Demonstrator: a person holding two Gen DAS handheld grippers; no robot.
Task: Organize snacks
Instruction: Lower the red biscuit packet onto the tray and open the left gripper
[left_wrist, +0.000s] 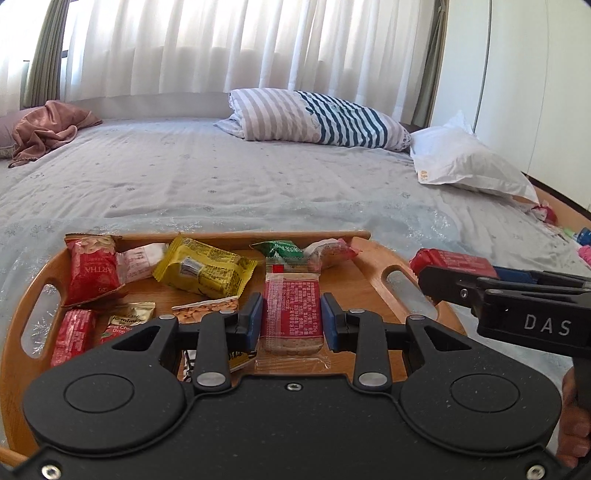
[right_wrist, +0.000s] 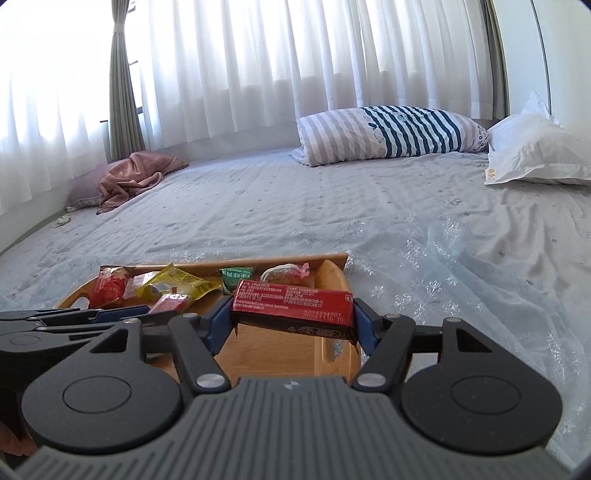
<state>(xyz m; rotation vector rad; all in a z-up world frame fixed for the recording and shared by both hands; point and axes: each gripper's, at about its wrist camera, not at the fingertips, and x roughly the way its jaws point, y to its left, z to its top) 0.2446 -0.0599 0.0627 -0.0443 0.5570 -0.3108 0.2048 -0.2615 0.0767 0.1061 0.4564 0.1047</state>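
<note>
Left gripper (left_wrist: 291, 319): jaws narrow, blue pads pressed on both long sides of a clear-wrapped cracker pack with a red label (left_wrist: 291, 314), held above the near middle of the wooden tray (left_wrist: 373, 284). Right gripper (right_wrist: 293, 317): jaws about half apart, clamped on the two ends of a red snack bar (right_wrist: 295, 308), carried crosswise over the tray's right side near its right handle slot. Loose snacks lie along the tray's far and left edges, among them a yellow packet (left_wrist: 205, 271). The tray rests on the bed (left_wrist: 221, 177).
</note>
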